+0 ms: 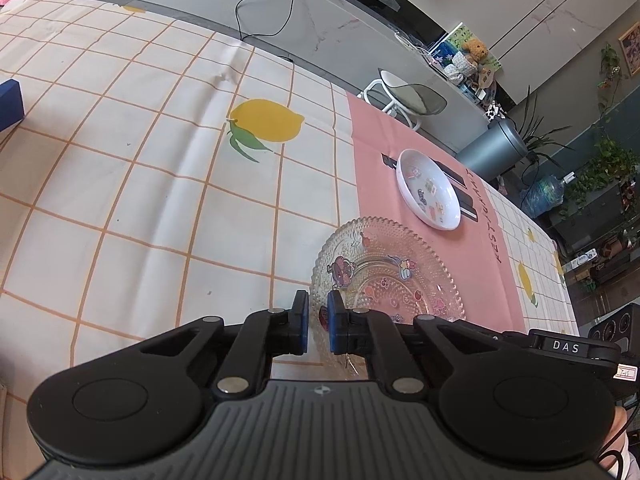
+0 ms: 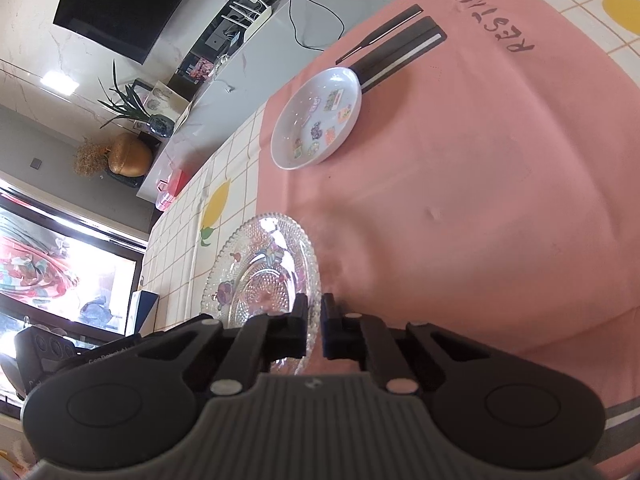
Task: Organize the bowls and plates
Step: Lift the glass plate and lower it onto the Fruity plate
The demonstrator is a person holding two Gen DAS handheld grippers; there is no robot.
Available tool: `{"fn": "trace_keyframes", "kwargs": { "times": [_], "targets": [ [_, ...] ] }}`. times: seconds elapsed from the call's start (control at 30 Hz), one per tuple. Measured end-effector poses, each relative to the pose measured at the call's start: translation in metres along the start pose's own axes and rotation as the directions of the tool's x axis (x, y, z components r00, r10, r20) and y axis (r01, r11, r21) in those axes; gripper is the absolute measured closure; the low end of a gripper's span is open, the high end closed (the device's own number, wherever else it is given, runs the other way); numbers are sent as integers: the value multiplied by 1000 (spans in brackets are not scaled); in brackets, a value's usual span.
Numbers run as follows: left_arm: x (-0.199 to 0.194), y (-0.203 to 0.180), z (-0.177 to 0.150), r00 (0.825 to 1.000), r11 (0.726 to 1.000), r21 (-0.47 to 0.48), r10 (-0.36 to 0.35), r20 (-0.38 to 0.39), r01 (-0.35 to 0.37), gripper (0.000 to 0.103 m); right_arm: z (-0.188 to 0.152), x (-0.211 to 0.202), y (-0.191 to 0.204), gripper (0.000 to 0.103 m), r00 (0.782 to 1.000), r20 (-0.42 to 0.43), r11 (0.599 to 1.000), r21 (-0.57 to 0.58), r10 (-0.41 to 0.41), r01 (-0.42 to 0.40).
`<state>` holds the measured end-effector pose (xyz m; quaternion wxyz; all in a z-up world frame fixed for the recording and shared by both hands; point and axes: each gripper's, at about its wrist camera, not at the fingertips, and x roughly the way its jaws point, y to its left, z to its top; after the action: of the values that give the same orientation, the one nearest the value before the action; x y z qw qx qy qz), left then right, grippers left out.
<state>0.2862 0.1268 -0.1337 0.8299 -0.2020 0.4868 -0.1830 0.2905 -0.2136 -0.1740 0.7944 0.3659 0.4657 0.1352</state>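
A clear beaded glass plate [image 1: 384,276] with cartoon stickers lies half on the pink placemat [image 1: 368,152] and half on the checked lemon tablecloth [image 1: 140,160]. My left gripper [image 1: 318,320] is shut on the plate's near-left rim, which passes between its blue pads. In the right wrist view the same glass plate [image 2: 260,280] sits at lower centre, and my right gripper [image 2: 315,320] is shut on its opposite rim. A white shallow bowl [image 1: 430,190] with stickers inside rests farther back on the placemat, apart from both grippers; it appears in the right view as the white bowl [image 2: 316,120].
A blue box [image 1: 10,104] sits at the left edge of the table. Printed black cutlery shapes [image 2: 400,44] mark the placemat beyond the bowl. A pink container [image 2: 170,188] stands on the counter past the table. A white stool [image 1: 404,96] is behind the far edge.
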Motion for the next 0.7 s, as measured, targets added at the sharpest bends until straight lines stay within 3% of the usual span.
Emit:
{"fn": "trace_keyframes", "kwargs": {
  "times": [0.33, 0.7],
  "targets": [
    [-21, -20, 0, 1000, 999, 35, 5, 18, -6, 95, -3, -11, 2, 99, 1000, -5, 1000, 9, 4, -4],
    [-58, -82, -14, 998, 995, 96, -23, 58, 17, 95, -8, -70, 0, 98, 997, 59, 998, 22, 54, -56]
  ]
}}
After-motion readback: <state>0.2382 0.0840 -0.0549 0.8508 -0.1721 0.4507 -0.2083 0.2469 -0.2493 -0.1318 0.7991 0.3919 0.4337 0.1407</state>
